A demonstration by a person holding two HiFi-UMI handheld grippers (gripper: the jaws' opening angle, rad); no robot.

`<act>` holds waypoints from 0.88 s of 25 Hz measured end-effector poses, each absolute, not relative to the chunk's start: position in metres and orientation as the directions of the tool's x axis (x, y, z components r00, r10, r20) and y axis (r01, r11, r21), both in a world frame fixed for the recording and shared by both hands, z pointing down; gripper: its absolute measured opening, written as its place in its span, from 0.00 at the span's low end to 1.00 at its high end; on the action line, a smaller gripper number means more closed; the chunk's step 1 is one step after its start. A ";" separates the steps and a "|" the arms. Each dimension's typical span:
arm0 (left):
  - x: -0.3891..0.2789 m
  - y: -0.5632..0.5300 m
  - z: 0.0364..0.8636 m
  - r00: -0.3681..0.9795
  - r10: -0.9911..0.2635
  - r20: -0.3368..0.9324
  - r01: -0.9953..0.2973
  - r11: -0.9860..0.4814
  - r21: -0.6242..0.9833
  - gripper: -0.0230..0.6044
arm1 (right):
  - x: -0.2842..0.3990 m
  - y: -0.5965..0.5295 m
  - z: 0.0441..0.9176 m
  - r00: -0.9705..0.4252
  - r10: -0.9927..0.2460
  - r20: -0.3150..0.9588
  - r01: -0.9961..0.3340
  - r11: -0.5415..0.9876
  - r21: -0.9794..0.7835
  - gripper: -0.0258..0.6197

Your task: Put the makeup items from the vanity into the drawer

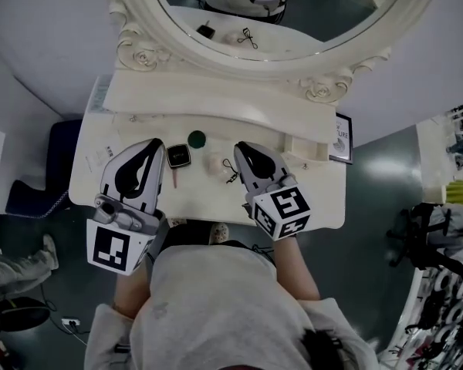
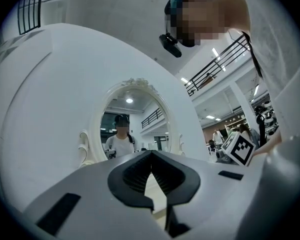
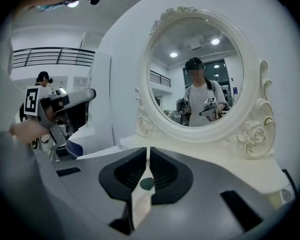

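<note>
Jaws of my left gripper (image 1: 156, 143) and right gripper (image 1: 241, 146) were closed, holding nothing; the compact (image 1: 178, 156) and eyelash curler (image 1: 231, 171) lay between them on the vanity (image 1: 316, 199), so I had to open before descending.

Against the pale wall (image 1: 46, 21), a small dark-framed picture (image 1: 342, 137). Far left, a navy blue padded seat (image 1: 60, 149). On the grey-green floor (image 1: 378, 199), far right, a black bag (image 1: 426, 241). Low left, a white power strip (image 1: 71, 323).

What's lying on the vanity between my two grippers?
Head view: a dark compact, a pink stick, a green round pot, a pale puff, a black eyelash curler.
</note>
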State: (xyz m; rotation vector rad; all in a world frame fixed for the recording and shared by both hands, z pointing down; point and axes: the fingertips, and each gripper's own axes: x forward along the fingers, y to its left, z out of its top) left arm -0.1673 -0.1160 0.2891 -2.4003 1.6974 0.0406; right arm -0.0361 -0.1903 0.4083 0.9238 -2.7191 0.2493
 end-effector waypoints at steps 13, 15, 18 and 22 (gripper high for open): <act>-0.200 -0.152 0.312 0.449 -0.886 -0.119 -0.893 -0.437 -0.110 0.06 | -0.051 -0.195 0.502 -0.638 -0.560 0.529 -0.723 0.672 -0.160 0.09; -0.205 -0.157 0.316 0.461 -0.880 -0.117 -0.887 -0.451 -0.100 0.06 | -0.052 -0.195 0.514 -0.616 -0.555 0.559 -0.738 0.655 -0.164 0.09; -0.211 -0.165 0.320 0.479 -0.870 -0.115 -0.877 -0.471 -0.091 0.06 | -0.053 -0.193 0.533 -0.581 -0.545 0.605 -0.762 0.625 -0.169 0.09; -0.217 -0.175 0.325 0.504 -0.856 -0.114 -0.864 -0.498 -0.081 0.06 | -0.051 -0.188 0.559 -0.531 -0.519 0.669 -0.790 0.590 -0.169 0.20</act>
